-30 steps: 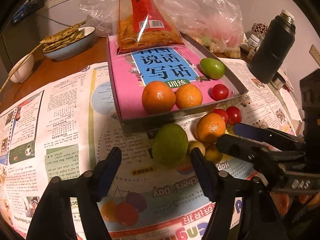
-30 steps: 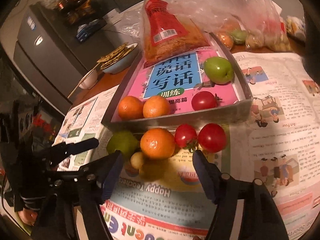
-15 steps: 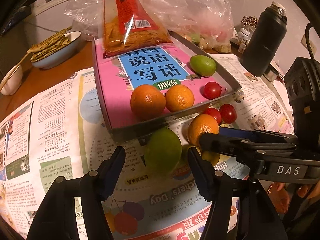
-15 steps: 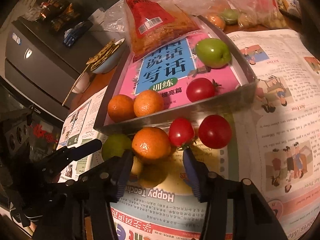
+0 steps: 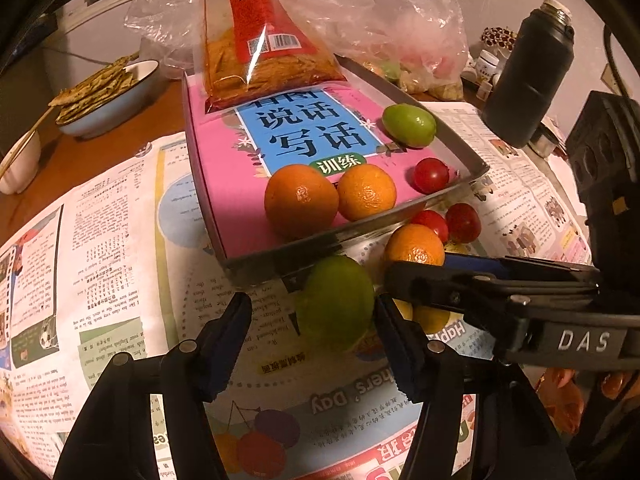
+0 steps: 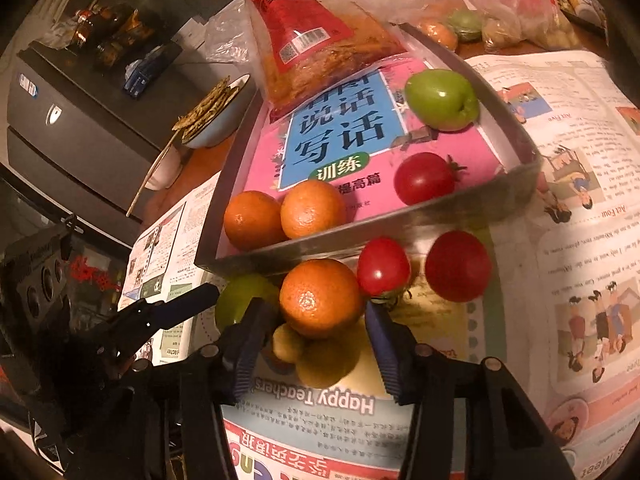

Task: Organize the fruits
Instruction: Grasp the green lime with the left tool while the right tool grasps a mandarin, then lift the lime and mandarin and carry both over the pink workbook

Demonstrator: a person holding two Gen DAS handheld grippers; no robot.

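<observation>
A metal tray (image 5: 466, 148) lined with a pink book holds two oranges (image 5: 300, 198), a red tomato (image 5: 431, 175) and a green fruit (image 5: 409, 125). In front of it on the newspaper lie a large green fruit (image 5: 336, 300), an orange (image 6: 320, 298), two tomatoes (image 6: 458, 266) and small yellow fruits (image 6: 288, 342). My left gripper (image 5: 312, 308) straddles the large green fruit with its jaws closing; the right finger touches it, the left stands apart. My right gripper (image 6: 314, 312) has both pads against the orange, which rests on the yellow fruits.
A snack bag (image 5: 260, 40) leans on the tray's far end, with plastic bags of produce (image 5: 380, 20) behind. A blue bowl of flatbread (image 5: 108, 92) stands far left, a dark flask (image 5: 528, 76) far right. Newspaper (image 5: 100, 260) covers the table.
The right gripper's fingers closed in from a wide stance onto the orange. The left gripper's gap narrowed around the large green fruit. Both hands stayed roughly in place.
</observation>
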